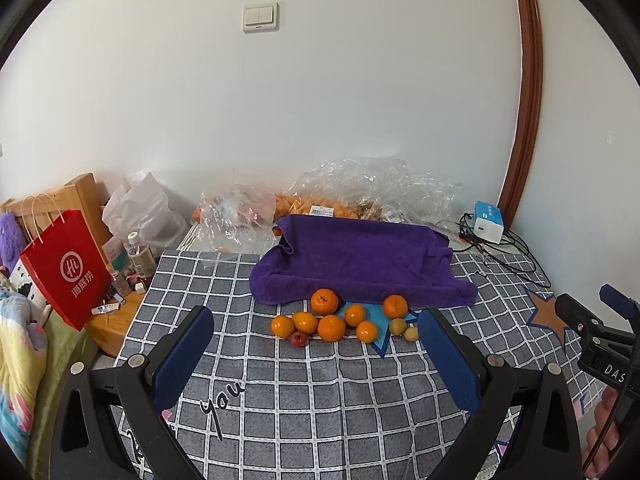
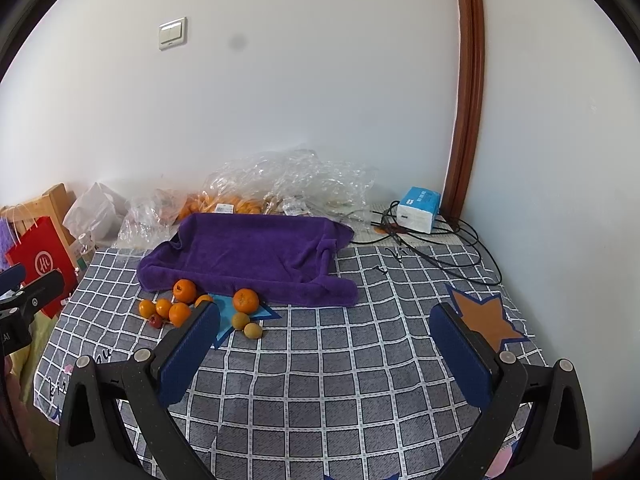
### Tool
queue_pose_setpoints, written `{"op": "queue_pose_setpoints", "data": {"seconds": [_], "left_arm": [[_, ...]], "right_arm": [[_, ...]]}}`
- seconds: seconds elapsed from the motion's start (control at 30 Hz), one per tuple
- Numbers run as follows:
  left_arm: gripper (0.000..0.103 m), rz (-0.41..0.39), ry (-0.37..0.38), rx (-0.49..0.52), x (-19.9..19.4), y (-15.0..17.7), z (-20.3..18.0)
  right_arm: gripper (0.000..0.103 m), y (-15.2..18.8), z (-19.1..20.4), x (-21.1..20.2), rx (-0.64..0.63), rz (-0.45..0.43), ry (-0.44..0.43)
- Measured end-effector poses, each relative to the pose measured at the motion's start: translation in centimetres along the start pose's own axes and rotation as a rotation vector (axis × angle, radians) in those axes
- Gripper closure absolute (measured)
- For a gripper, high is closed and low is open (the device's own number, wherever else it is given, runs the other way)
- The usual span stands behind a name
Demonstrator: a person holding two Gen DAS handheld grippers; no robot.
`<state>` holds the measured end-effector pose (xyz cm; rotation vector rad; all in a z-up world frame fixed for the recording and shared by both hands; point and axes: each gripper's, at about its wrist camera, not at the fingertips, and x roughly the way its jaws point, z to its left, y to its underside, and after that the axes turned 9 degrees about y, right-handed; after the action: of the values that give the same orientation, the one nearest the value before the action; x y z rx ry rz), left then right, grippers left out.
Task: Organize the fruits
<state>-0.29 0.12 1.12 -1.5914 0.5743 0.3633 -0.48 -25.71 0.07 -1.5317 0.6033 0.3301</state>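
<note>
Several oranges (image 1: 331,327) lie in a loose cluster on the checked cloth (image 1: 304,408), just in front of a purple towel (image 1: 356,260). A small red fruit (image 1: 298,339) sits at the cluster's front left, and two small yellow-green fruits (image 1: 398,326) at its right. My left gripper (image 1: 316,320) is open and empty, hovering short of the cluster. My right gripper (image 2: 326,316) is open and empty, to the right of the fruits (image 2: 245,301); its left finger hides part of the cluster. The right gripper also shows at the left view's right edge (image 1: 588,312).
Clear plastic bags (image 1: 360,192) holding more oranges lie behind the towel by the wall. A blue-white tissue pack (image 1: 489,222) and black cables (image 1: 504,252) are at the back right. A red paper bag (image 1: 66,268), bottle and clutter stand off the left edge.
</note>
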Motion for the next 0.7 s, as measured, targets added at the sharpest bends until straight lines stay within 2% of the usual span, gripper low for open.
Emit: {"op": "queue_pose_setpoints", "data": {"seconds": [0.23,0.47,0.57,0.7], "left_arm": [[0.000,-0.008,-0.004,-0.011,0.7,0.2,0.6],[0.000,0.000,-0.007,-0.026,3.0,1.1,2.1],[0.000,0.011,-0.009,-0.027,4.4,1.9,3.0],[0.002,0.064,-0.016,-0.026,7.0,3.2,4.3]], "right_arm": [[0.000,0.1,0.6,1.1,-0.006,0.012,-0.006],[0.001,1.4,1.9,4.4,-0.020,0.054,-0.038],[0.006,2.2,2.8,6.5,-0.025,0.090,-0.065],[0.010,3.6,4.2,9.5,-0.037,0.145,-0.109]]}}
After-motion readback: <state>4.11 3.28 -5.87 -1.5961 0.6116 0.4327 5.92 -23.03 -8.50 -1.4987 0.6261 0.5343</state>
